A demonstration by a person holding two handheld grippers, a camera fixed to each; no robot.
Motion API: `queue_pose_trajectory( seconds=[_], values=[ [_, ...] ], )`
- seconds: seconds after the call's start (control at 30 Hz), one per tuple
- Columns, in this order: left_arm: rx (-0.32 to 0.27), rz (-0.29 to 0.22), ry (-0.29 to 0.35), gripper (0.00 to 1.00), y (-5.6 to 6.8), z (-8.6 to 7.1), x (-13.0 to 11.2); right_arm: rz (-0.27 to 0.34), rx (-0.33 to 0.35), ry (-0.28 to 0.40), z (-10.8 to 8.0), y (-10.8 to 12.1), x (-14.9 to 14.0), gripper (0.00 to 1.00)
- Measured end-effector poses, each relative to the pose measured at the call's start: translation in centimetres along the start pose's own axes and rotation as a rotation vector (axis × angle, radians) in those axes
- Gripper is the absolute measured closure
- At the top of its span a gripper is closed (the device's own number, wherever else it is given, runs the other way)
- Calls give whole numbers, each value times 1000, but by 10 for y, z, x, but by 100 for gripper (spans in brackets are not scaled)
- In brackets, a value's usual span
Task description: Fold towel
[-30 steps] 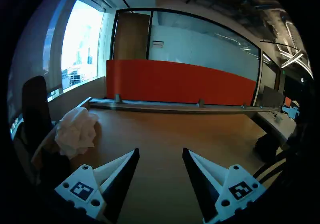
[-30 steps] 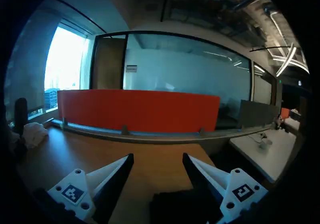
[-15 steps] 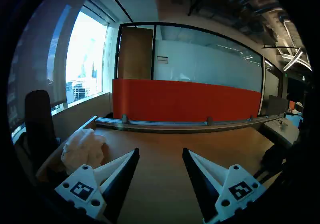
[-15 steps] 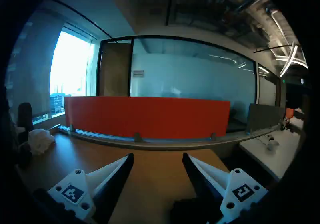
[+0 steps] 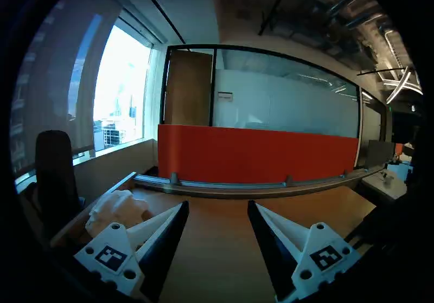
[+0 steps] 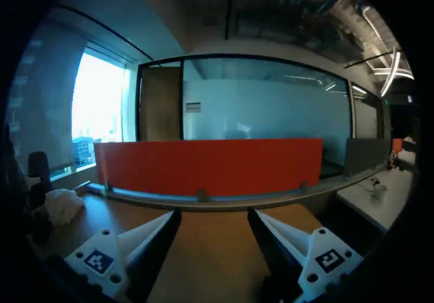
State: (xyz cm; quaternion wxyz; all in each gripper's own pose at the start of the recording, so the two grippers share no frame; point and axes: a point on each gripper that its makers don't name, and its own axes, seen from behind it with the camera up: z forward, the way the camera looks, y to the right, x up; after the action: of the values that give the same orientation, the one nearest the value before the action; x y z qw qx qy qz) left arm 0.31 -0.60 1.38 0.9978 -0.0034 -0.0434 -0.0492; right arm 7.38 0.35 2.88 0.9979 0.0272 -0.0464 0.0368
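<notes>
Two grippers over the wooden desk (image 5: 228, 254). Your left gripper (image 5: 217, 204): fingers spread wide, nothing between them. Your right gripper (image 6: 213, 212): likewise wide apart, empty. Towel (image 5: 116, 210) lies crumpled at 8 o'clock in the left gripper view, just beside the left finger's tip. In the right gripper view it's at 9 o'clock, well apart. Red partition (image 5: 255, 154) at 12 o'clock.
</notes>
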Motion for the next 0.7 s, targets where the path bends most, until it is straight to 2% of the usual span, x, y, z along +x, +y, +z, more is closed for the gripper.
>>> queue_pose_trajectory(
  seconds=[0.33,0.7],
  values=[
    [-3,3,37,21,-1,-3,8,-13,14,3,-3,-10,9,6],
    [-25,25,69,21,8,0,6,-18,50,-4,-9,-30,16,6]
  ],
)
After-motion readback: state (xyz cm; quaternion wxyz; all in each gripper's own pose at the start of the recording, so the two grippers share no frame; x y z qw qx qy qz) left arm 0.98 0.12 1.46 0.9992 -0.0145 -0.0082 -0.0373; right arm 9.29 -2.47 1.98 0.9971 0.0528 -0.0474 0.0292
